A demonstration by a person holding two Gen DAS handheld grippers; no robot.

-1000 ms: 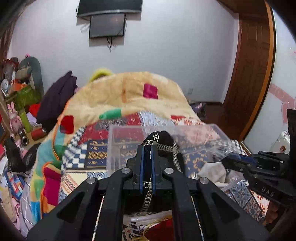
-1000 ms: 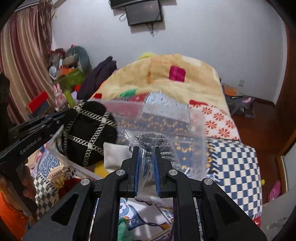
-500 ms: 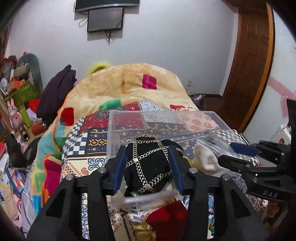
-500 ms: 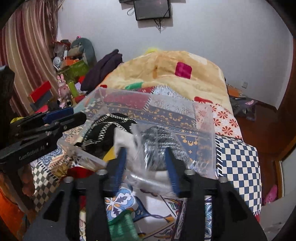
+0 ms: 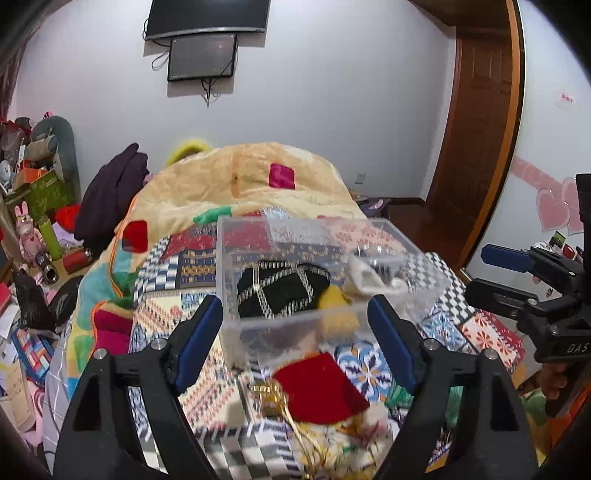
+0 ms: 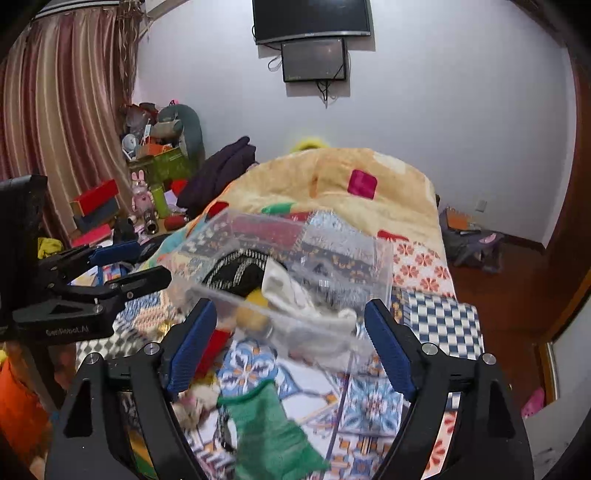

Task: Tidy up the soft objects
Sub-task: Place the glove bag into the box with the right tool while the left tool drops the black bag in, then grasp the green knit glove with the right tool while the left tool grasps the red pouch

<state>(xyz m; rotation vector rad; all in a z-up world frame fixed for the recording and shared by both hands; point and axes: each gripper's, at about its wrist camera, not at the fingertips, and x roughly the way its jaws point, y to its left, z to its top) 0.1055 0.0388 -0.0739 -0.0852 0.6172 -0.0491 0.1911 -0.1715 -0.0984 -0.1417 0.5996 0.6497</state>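
Bedroom; quilted bed (image 5: pixel 258 192); wall TV (image 6: pixel 312 18); curtains (image 6: pixel 66 110)

Two readable marks, both on gripper bodies. In the right wrist view, the left gripper (image 6: pixel 131 262) carries pale lettering "GenRobot.AI" along its black side plate, low on the body; slightly blurred but legible. In the left wrist view, the right gripper (image 5: pixel 496 273) shows "DAS" in pale letters on its black block near the lower edge; the text is cut off at the frame border, so it may be part of a longer word. The pink sticker (image 5: pixel 566 98) on the wall has red marks too small to read. The green box (image 6: pixel 168 166) has a pattern, no legible print.
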